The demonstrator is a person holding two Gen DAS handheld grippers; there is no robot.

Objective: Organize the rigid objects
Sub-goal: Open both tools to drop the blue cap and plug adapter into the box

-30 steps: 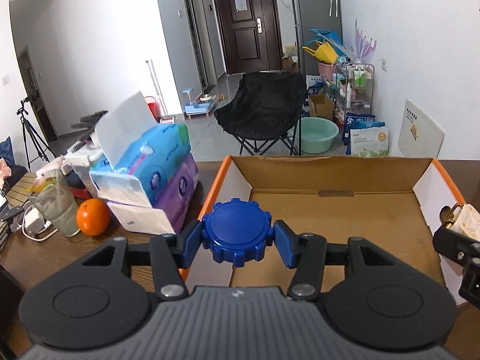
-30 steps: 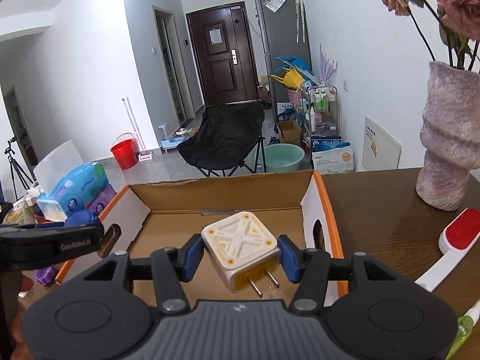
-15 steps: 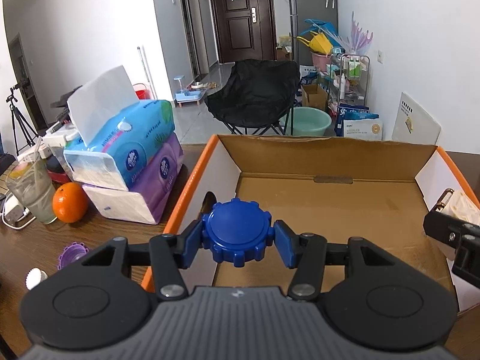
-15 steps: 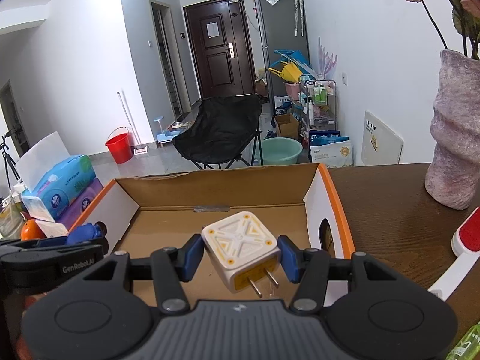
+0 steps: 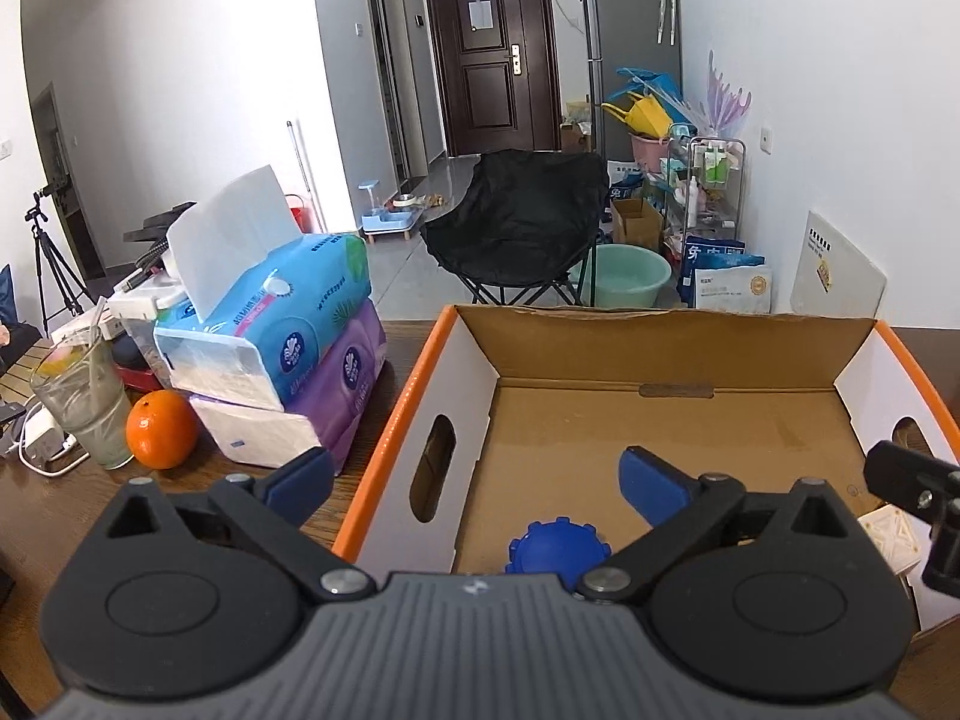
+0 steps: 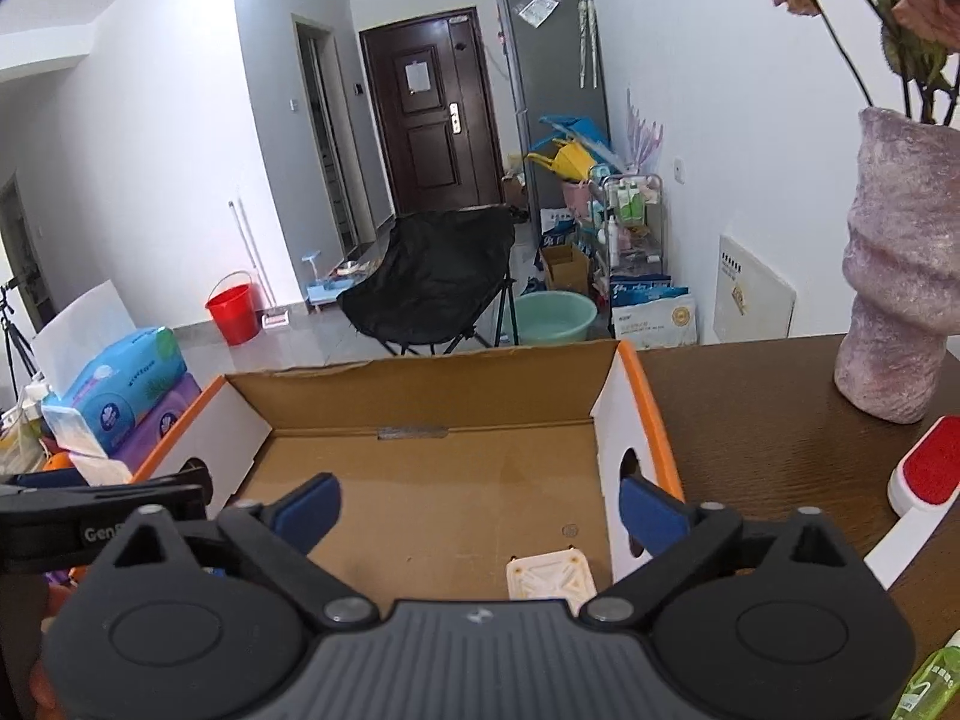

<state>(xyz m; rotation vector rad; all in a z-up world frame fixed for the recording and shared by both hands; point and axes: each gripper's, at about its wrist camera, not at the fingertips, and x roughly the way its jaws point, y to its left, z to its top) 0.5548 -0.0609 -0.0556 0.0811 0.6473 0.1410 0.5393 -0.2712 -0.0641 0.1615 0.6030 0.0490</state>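
Left wrist view shows things the right one hides or barely catches: an orange (image 5: pixel 161 429), a glass (image 5: pixel 84 399) and stacked tissue packs (image 5: pixel 282 354) on the counter (image 5: pixel 54 510) left of the box (image 5: pixel 660 438). A blue cap (image 5: pixel 555 549) lies flat on the box floor near the left wall, its toothed top face up; it is round, so no long axis shows. At the far right edge, part of the white plug (image 5: pixel 888 543) peeks out beside the dark frame of the other tool.

Right wrist view alone shows a purple vase (image 6: pixel 900 300) with flowers, a red and white brush (image 6: pixel 918 492) and a green bottle (image 6: pixel 933 684) on the counter (image 6: pixel 750 408) right of the box (image 6: pixel 420 480). Here the plug (image 6: pixel 549 579) rests on the box floor near the right wall, its patterned white face up; which way its prongs point cannot be told. The cap is not seen in this view.

The left tool (image 5: pixel 477 480) is spread wide and grips nothing; its left finger hangs outside the box's left wall, its right finger above the box floor, and the cap lies below, touching neither. The right tool (image 6: pixel 480 507) is also spread wide and grips nothing; its left finger is over the box floor, its right finger lines up with the box's right wall, and the plug lies below, clear of both.
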